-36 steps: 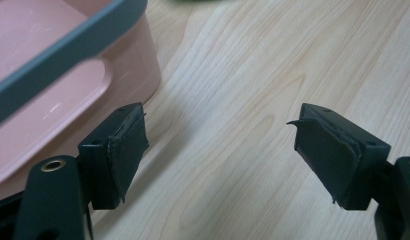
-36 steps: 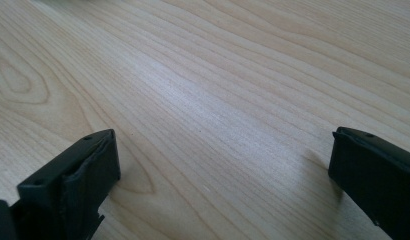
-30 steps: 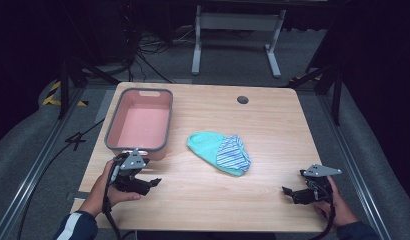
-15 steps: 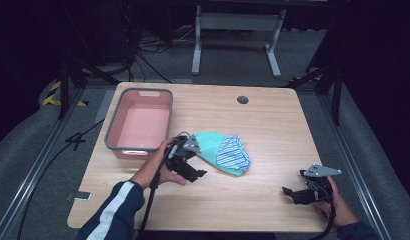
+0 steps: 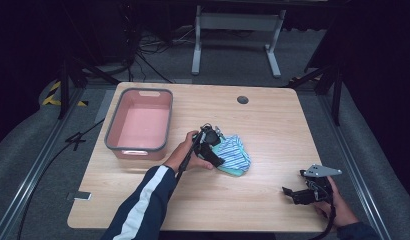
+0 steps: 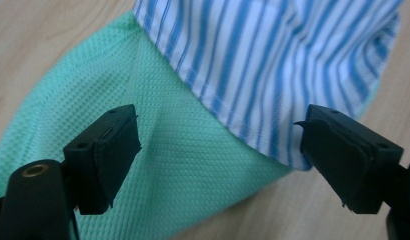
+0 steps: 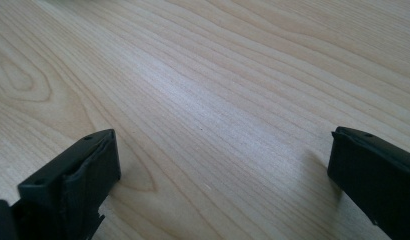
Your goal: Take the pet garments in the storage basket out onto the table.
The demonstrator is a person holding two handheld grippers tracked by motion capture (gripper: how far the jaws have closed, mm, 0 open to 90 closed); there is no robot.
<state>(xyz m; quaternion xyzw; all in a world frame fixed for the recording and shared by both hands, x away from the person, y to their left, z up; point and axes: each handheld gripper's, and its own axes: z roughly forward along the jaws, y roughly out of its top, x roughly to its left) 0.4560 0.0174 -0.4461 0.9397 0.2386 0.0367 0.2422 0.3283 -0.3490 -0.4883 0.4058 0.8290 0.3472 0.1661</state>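
On the left side of the table (image 5: 143, 190) there's a pink bin (image 5: 139, 126) with a grey rim, and as far as I can see it's got nothing in it. Just right of it, near the middle of the tabletop, is the little heap of laundry: a green cloth (image 5: 232, 169) with a blue-and-white striped cloth (image 5: 235, 152) lying partly on top of it.

The left gripper (image 5: 214, 159) is right at that heap, on its left edge. Its own view is the useful one here: the jaws are spread wide, one over the green cloth (image 6: 193, 190), the other at the hem of the striped cloth (image 6: 273, 65). They've just been opening a bit more, and the fabric sits between them, but the pads aren't pinching anything yet.

Over at the near right corner, the right gripper (image 5: 293, 193) is parked low over bare wood, well apart from the clothes. Jaws spread there too, nothing between them but tabletop.

So progress-wise, I'd say this is barely started. If the plan is clothes into the bin, then nothing's grabbed and nothing's moved over. What's left is basically everything: close on a cloth, lift, carry it left, drop it in, then likely the second one.
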